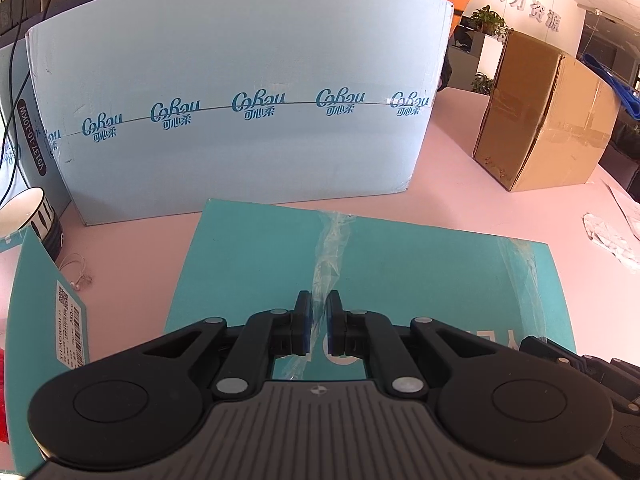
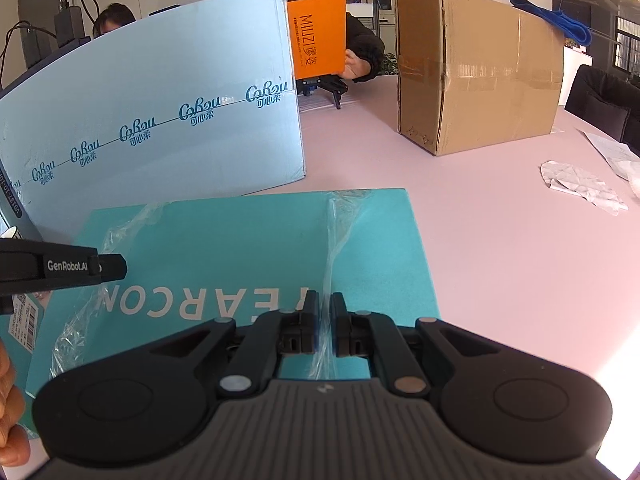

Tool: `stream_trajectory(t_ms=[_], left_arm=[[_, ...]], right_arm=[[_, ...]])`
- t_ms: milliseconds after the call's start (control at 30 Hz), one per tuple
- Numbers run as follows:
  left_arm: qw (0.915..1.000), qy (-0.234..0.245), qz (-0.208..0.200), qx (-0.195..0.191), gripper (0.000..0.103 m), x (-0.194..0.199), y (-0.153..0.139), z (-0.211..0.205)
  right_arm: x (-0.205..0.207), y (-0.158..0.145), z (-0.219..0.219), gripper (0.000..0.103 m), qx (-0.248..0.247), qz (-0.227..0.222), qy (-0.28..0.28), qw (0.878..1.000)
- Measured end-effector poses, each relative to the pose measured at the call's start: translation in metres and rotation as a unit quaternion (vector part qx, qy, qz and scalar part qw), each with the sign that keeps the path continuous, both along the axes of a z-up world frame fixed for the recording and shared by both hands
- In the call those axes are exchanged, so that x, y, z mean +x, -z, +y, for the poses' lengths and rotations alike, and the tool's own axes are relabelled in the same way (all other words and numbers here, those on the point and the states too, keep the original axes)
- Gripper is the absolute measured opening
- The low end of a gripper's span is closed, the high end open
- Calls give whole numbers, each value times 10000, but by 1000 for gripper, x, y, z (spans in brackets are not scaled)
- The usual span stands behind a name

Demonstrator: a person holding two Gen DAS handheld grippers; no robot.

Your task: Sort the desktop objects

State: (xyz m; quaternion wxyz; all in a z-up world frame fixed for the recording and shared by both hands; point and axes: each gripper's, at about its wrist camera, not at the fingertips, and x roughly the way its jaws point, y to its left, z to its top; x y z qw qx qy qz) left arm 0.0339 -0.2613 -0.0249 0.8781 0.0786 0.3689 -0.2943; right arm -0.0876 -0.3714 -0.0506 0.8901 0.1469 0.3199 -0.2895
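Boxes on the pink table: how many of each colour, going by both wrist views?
Teal box: 1
Pale blue box: 1
Brown box: 1
Orange box: 1, held up in a hand behind the pale blue one, not on the table
Total: 4

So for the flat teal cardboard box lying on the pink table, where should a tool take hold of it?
The flat teal cardboard box lies flat and far wider than a tool's opening, so only its thin edge is grippable. Probably best: the free right edge, coming in low from the bare pink table side. The loose clear tape strips offer a weaker hold.
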Motion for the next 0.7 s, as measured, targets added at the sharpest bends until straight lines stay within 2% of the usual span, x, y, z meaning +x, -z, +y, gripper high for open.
stream_trajectory(t_ms=[700], left_arm=[[9992,37,-105,-376,5,-7,-26,27]], right_arm=[[-7,-18,15,8,-76,-226,106,9997]])
